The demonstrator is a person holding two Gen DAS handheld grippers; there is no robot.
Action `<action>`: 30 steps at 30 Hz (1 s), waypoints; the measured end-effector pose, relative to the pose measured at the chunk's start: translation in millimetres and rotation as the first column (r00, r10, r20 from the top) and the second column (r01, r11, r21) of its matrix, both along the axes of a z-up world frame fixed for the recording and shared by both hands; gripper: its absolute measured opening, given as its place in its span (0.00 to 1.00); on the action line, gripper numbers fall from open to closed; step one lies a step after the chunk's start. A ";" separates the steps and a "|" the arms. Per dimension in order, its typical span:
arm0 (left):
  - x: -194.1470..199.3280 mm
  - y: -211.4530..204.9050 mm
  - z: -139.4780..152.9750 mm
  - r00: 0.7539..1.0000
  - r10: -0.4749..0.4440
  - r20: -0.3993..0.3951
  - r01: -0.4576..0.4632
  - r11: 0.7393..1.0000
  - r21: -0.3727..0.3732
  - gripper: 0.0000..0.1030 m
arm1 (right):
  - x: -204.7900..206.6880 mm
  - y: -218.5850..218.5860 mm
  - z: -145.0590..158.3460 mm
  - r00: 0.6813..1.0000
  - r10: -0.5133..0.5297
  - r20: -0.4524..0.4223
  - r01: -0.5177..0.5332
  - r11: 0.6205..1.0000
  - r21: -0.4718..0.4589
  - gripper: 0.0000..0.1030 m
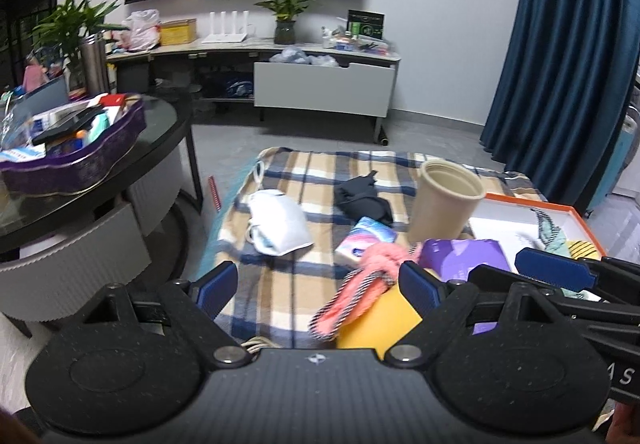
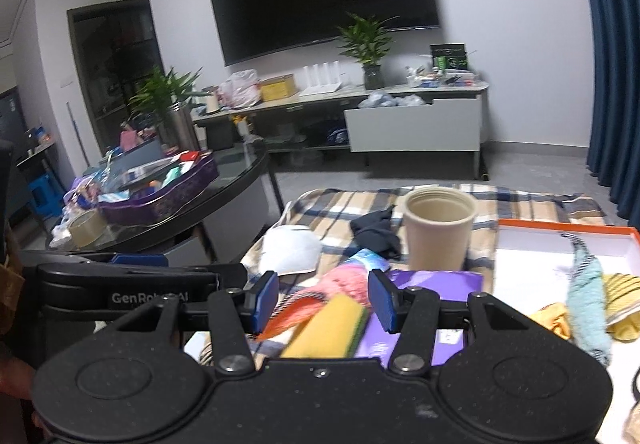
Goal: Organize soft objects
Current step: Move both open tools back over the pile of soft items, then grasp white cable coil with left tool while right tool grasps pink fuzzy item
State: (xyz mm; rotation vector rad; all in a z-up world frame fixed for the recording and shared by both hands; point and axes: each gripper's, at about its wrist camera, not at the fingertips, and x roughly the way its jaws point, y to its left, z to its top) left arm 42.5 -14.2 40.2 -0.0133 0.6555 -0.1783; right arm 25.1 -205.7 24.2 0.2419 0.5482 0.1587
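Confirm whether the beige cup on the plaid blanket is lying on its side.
No. In the right wrist view the beige cup stands upright on the plaid blanket, its open mouth facing up.

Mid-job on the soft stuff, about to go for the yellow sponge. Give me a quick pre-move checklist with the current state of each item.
1. Left hand-held gripper empty, jaws apart: ok.
2. Right hand-held gripper gripping nothing: ok; jaws apart, the yellow sponge shows between the fingers, no pad seen pressing it.
3. Sponge free to lift: not ok; the pink rope lies against it.
4. Orange-rimmed box open with room: ok; it already holds a teal cloth.
5. Beige cup upright and clear of the path: cannot tell; it stands upright just behind the pile.
6. Image sharpness: not ok; near objects are blurred.
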 end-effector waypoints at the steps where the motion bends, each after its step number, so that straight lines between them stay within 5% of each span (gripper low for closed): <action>1: -0.3 3.7 -1.1 1.000 0.003 -0.002 -0.003 1.000 -0.003 0.87 | 1.2 4.3 -0.7 1.000 0.008 -0.001 -0.008 1.000 -0.001 0.59; 10: -1.0 35.1 -19.8 0.999 0.040 -0.031 -0.041 0.999 -0.005 0.88 | 3.3 20.5 -5.1 0.999 0.048 -0.006 -0.048 0.999 -0.014 0.59; 22: 7.6 49.7 -91.1 0.981 0.053 -0.189 -0.046 0.998 0.039 0.91 | 4.3 19.8 -11.4 0.999 0.049 -0.020 -0.049 0.999 0.000 0.59; 30: 12.3 44.4 -106.7 0.987 0.028 -0.157 -0.016 0.997 0.074 0.93 | 8.6 23.1 -14.8 0.997 0.064 -0.031 -0.064 0.998 -0.008 0.59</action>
